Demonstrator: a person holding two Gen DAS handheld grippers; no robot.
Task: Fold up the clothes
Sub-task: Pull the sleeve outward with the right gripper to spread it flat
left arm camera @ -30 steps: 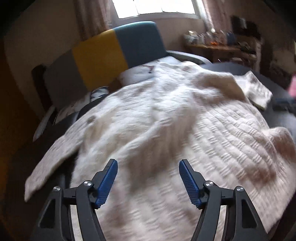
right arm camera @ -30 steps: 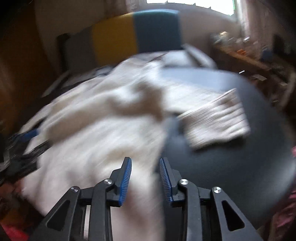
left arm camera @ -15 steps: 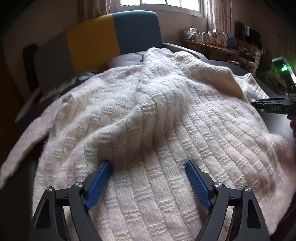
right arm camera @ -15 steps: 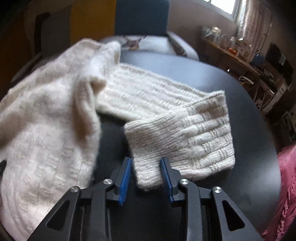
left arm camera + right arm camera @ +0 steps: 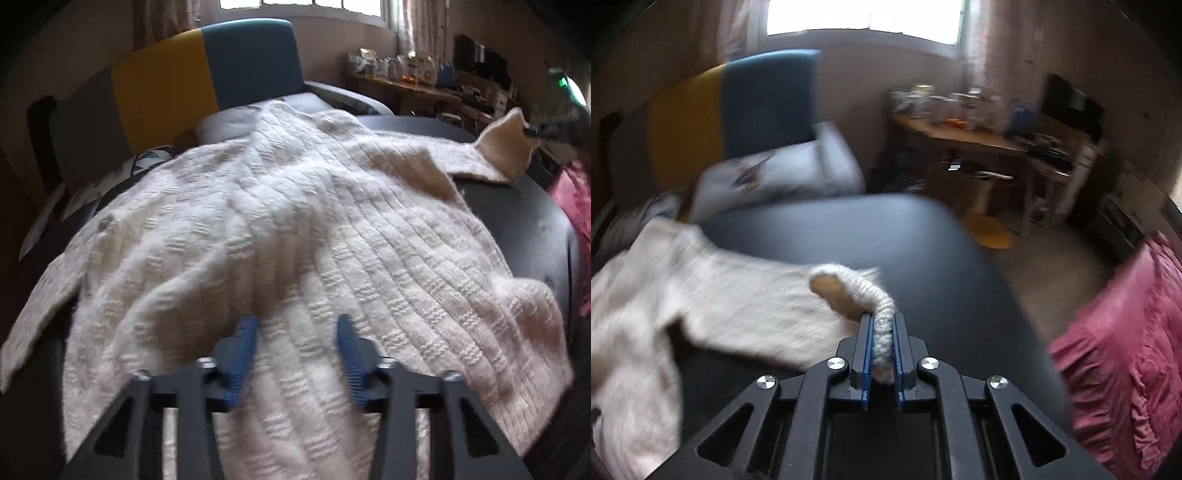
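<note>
A cream knitted sweater [image 5: 280,236] lies spread over a dark round table [image 5: 517,214]. My left gripper [image 5: 297,325] is low over the sweater's body near its front hem, its jaws partly closed with knit fabric between the blue pads. My right gripper [image 5: 882,325] is shut on the cuff of the sweater's sleeve [image 5: 849,288] and holds it lifted above the table [image 5: 886,229]. In the left wrist view the lifted cuff [image 5: 506,147] and the right gripper [image 5: 554,129] show at the far right.
A chair with a yellow and blue back [image 5: 207,74] and a pillow [image 5: 775,173] stands behind the table. A cluttered wooden desk [image 5: 979,133] is at the back right. Pink cloth [image 5: 1126,332] lies to the right of the table.
My right gripper closed on the sleeve cuff and lifted it off the table. My left gripper's jaws narrowed from wide open onto the sweater's body.
</note>
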